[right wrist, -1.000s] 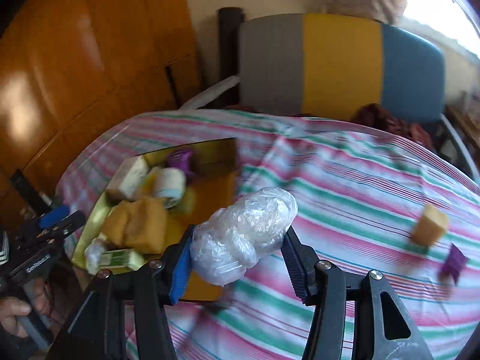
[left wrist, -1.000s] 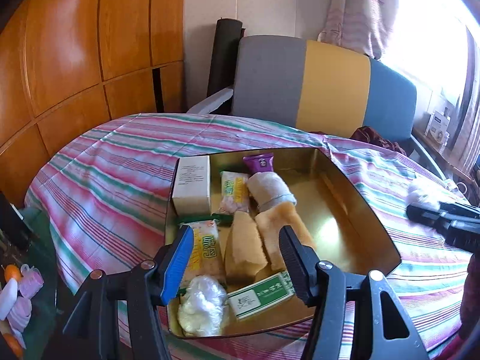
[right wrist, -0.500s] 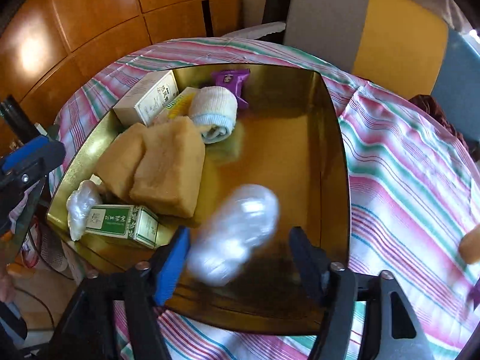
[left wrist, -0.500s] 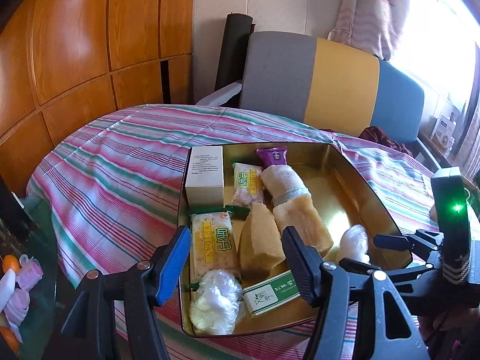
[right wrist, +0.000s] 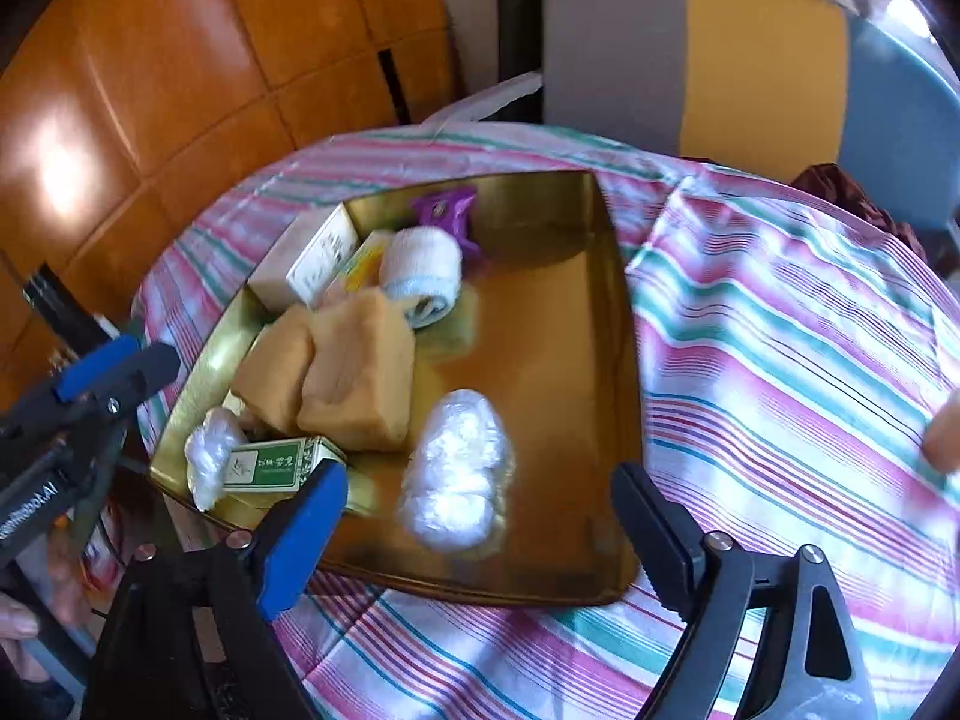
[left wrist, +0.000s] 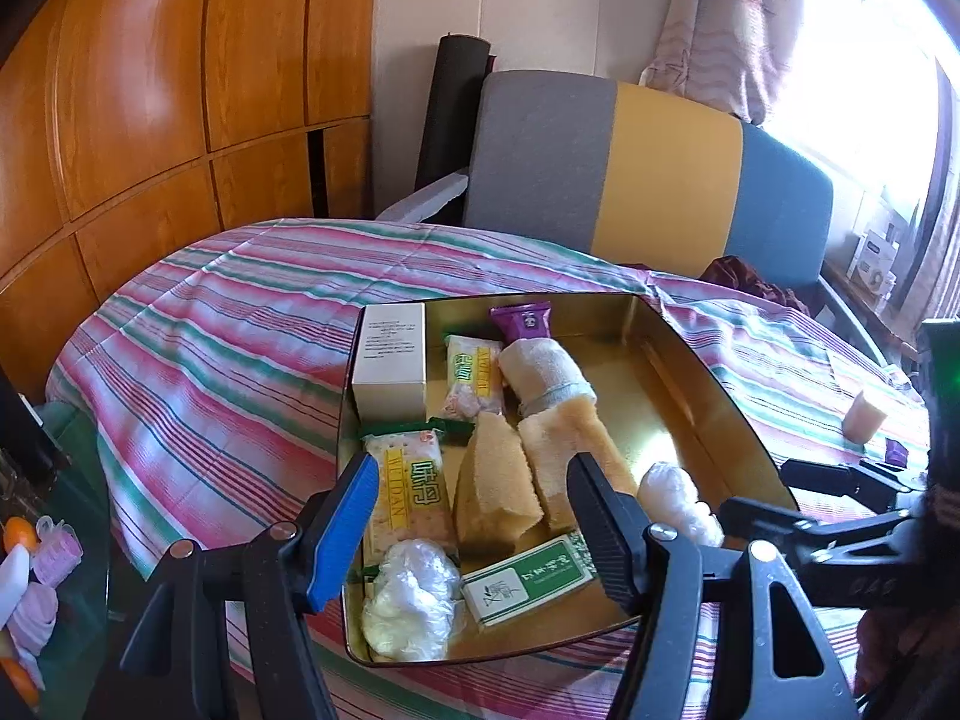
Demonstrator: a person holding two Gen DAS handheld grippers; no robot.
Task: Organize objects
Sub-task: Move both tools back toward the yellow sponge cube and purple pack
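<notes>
Right claw: my jaws have just been opening, released, pads clear of the plastic-wrapped bundle | bundle: on the gold tray floor near its front edge, beside the sponge blocks | left claw: released, empty, jaws just opened wider.

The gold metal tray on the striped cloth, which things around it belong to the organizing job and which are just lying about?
Part of the job:
- gold metal tray
- clear plastic-wrapped bundle, just released
- right gripper, jaws just opened
- tan sponge blocks
- green and white carton
- tan block outside the tray

Just lying about:
- grey, yellow and blue chair
- wooden wall panels
</notes>
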